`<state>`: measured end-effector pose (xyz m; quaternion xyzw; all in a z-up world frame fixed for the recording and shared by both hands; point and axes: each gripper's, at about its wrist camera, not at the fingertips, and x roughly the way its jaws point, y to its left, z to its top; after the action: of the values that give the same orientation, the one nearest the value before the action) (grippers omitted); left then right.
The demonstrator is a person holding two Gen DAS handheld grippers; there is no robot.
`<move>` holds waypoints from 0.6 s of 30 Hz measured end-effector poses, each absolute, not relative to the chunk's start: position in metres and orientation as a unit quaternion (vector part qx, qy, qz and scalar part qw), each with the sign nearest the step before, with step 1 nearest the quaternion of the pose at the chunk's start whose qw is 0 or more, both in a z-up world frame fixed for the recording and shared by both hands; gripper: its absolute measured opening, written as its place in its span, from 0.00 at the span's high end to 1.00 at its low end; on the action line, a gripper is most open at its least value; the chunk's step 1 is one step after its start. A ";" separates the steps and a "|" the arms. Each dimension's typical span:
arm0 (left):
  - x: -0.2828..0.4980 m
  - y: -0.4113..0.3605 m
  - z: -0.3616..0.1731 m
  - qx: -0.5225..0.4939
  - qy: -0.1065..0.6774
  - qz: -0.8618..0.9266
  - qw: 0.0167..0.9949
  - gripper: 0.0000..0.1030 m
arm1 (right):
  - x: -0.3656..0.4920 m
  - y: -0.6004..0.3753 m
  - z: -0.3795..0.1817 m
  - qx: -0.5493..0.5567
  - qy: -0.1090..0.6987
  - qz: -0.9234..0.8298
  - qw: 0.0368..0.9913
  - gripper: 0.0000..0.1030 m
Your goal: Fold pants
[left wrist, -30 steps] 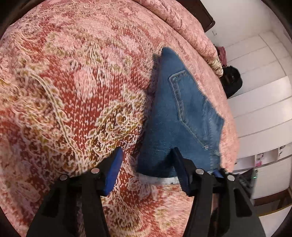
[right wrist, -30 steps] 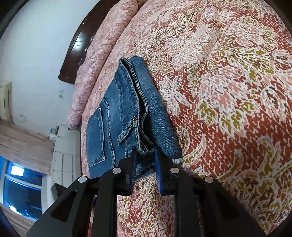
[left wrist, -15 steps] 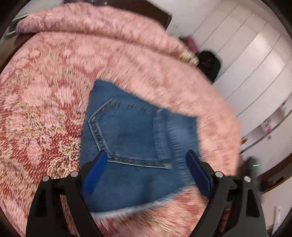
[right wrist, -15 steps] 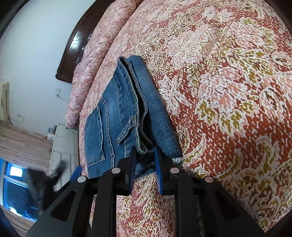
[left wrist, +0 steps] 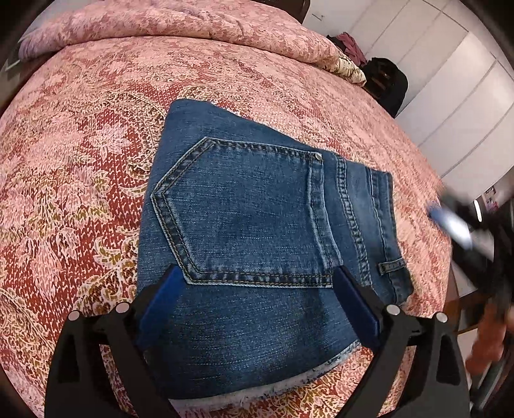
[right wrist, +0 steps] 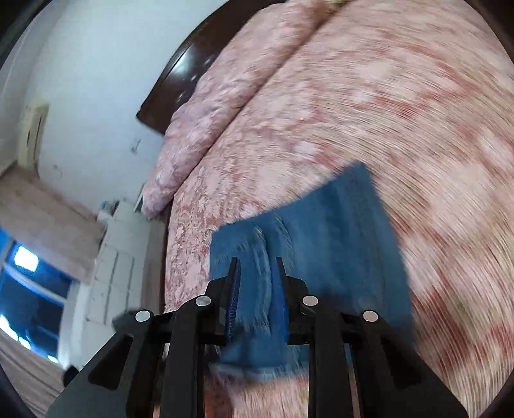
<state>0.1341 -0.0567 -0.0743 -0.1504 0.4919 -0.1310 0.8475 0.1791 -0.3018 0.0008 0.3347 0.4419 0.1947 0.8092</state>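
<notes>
The blue jeans (left wrist: 257,231) lie folded into a compact stack on the red and pink patterned bedspread (left wrist: 80,160), back pocket facing up. My left gripper (left wrist: 257,276) is open wide, hovering just over the near part of the stack, its blue pads on either side of the pocket. In the right wrist view the jeans (right wrist: 337,231) are blurred by motion. My right gripper (right wrist: 257,263) stands over the stack's near edge with its jaws a narrow gap apart and denim showing between them; whether they pinch it is unclear.
A rolled pink blanket (left wrist: 192,22) lies along the dark headboard (right wrist: 180,74). White wardrobe doors (left wrist: 449,96) stand right of the bed, with a dark bag (left wrist: 388,83) beside them. My other gripper and hand show blurred at the right edge (left wrist: 465,225).
My left gripper swung over the stack and opened wider. My right gripper, earlier pinching the stack's near edge, moved fast, and its jaws opened slightly.
</notes>
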 end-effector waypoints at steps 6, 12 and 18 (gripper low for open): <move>0.134 -0.060 -0.073 -0.132 0.496 -0.128 0.849 0.06 | 0.247 -0.264 -0.023 0.323 0.462 0.201 0.801 0.81; 0.133 -0.066 -0.073 -0.112 0.499 -0.121 0.851 0.04 | 0.274 -0.270 -0.090 0.362 0.508 0.152 0.767 1.00; 0.134 -0.062 -0.075 -0.120 0.499 -0.123 0.849 0.03 | 0.256 -0.263 -0.065 0.308 0.525 0.154 0.778 1.00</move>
<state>0.1335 -0.0617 -0.0751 -0.1201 0.4990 -0.1228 0.8494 0.2558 -0.2633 -0.0645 0.3077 0.5255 0.1539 0.7782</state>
